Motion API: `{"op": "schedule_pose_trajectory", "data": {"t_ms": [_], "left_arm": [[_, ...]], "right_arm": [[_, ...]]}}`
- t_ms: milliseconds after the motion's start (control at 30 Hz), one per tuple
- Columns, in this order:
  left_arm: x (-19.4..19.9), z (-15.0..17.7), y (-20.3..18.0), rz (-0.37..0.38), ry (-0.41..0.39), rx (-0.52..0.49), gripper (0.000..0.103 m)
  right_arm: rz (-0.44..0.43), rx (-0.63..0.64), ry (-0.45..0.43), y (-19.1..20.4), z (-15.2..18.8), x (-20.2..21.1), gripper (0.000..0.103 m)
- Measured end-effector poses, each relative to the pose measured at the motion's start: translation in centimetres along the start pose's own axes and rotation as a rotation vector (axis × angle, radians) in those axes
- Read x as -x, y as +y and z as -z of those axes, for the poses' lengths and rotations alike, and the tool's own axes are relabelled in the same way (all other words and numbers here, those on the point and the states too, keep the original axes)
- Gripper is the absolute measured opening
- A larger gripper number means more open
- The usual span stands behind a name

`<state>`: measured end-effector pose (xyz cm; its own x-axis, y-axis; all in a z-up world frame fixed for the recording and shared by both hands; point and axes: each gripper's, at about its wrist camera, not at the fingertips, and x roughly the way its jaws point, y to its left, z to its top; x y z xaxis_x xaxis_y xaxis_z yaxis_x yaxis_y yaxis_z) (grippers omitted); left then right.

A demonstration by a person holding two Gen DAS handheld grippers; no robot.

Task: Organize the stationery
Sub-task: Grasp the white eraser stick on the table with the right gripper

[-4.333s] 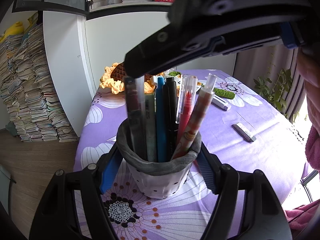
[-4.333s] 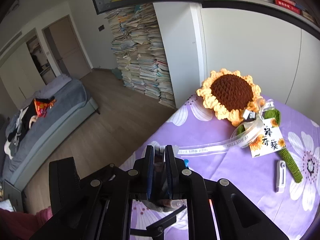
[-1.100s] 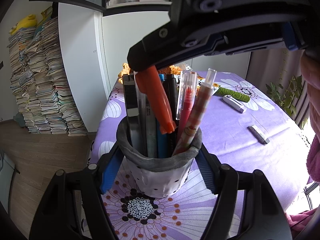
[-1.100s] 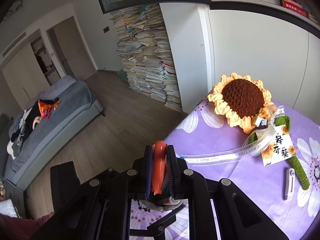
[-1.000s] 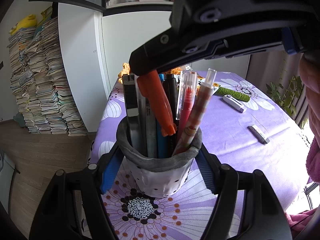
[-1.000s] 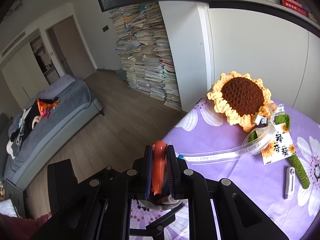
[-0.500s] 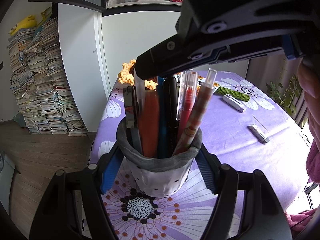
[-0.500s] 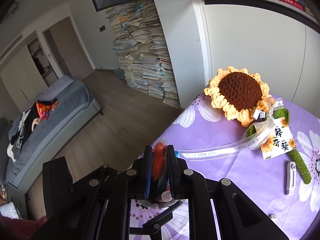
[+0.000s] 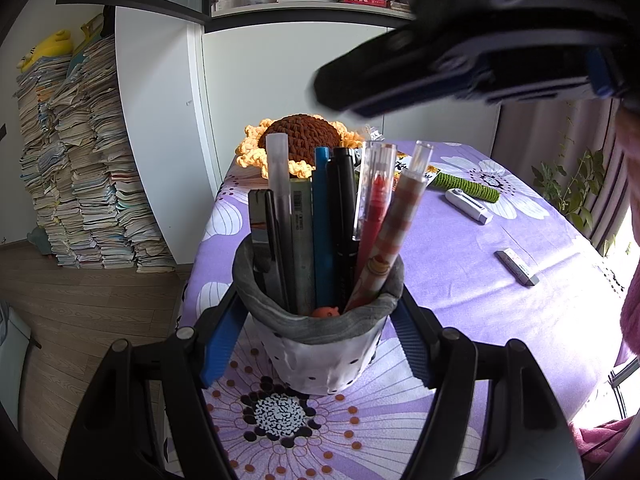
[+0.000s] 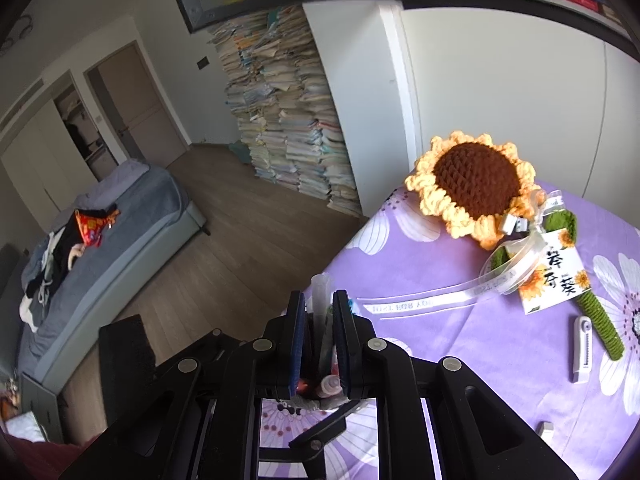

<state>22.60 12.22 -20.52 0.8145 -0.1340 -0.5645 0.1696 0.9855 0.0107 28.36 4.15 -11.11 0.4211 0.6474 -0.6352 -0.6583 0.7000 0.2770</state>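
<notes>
We see our left gripper [image 9: 316,344] clamped on the pen cup [image 9: 320,344], which stands on the purple table [image 9: 500,312]. An orange marker [image 9: 325,312] sits low inside the cup. Further right and above, our right gripper [image 10: 320,336] is narrow, gripping nothing.

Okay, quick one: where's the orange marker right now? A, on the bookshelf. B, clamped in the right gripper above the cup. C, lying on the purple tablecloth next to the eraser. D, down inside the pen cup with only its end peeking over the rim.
D: the orange marker shows only its tip among the pens, just above the rim of the pen cup.
</notes>
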Motion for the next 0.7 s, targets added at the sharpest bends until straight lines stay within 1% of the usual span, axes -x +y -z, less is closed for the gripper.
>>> {"op": "schedule_pose_trajectory", "data": {"t_ms": [100,200,300,333,400,500,567,700], "left_arm": [[0.0,0.0,0.0,0.004,0.001,0.001,0.07],[0.0,0.0,0.1,0.005,0.0,0.005,0.07],[0.0,0.0,0.1,0.004,-0.001,0.004,0.07],[0.0,0.0,0.1,0.004,0.0,0.005,0.07],[0.0,0.0,0.0,0.001,0.0,0.006,0.07],[0.0,0.0,0.0,-0.002,0.001,0.008,0.07],[0.0,-0.1,0.0,-0.002,0.003,0.009,0.07],[0.1,-0.1,0.1,-0.001,0.008,0.008,0.07]], "right_arm": [[0.041,-0.002,-0.041,-1.5,0.4,2.4,0.015],[0.156,-0.047,-0.018,-4.6,1.2,4.1,0.015],[0.28,-0.17,0.065,-9.4,2.8,4.3,0.019],[0.319,-0.224,0.108,-11.1,3.5,4.1,0.023],[0.379,-0.317,0.204,-14.1,5.4,3.3,0.028],[0.417,-0.378,0.312,-16.6,8.4,1.9,0.028],[0.436,-0.387,0.356,-17.3,9.5,1.1,0.028],[0.407,-0.407,0.393,-17.8,10.2,0.1,0.028]]}}
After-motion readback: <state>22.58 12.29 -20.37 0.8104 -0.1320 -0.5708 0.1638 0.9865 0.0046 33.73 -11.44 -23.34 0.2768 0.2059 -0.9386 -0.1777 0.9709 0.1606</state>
